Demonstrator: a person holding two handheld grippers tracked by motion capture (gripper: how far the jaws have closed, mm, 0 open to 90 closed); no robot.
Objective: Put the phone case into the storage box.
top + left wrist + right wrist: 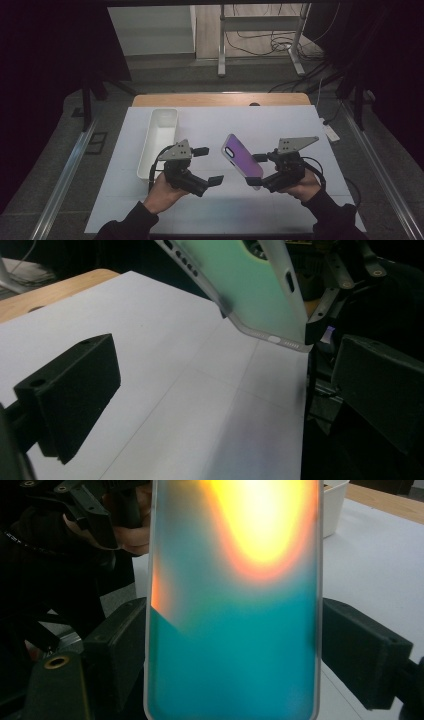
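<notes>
Iridescent phone case [242,161] clamped across its sides by right gripper [256,170], aloft right of white bin [159,140]. Left gripper [206,166] open, empty. Next, likely: handover or binning.

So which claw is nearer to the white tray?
The left. The left claw is just to the right of the white tray, beside its near end. The right claw, shut on the phone case, is farther right across the table.

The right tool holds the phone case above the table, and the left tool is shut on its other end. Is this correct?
Not quite. The right tool does hold the phone case above the table, but the left tool is open and holds nothing; the left gripper view shows the case apart from its jaws.
</notes>
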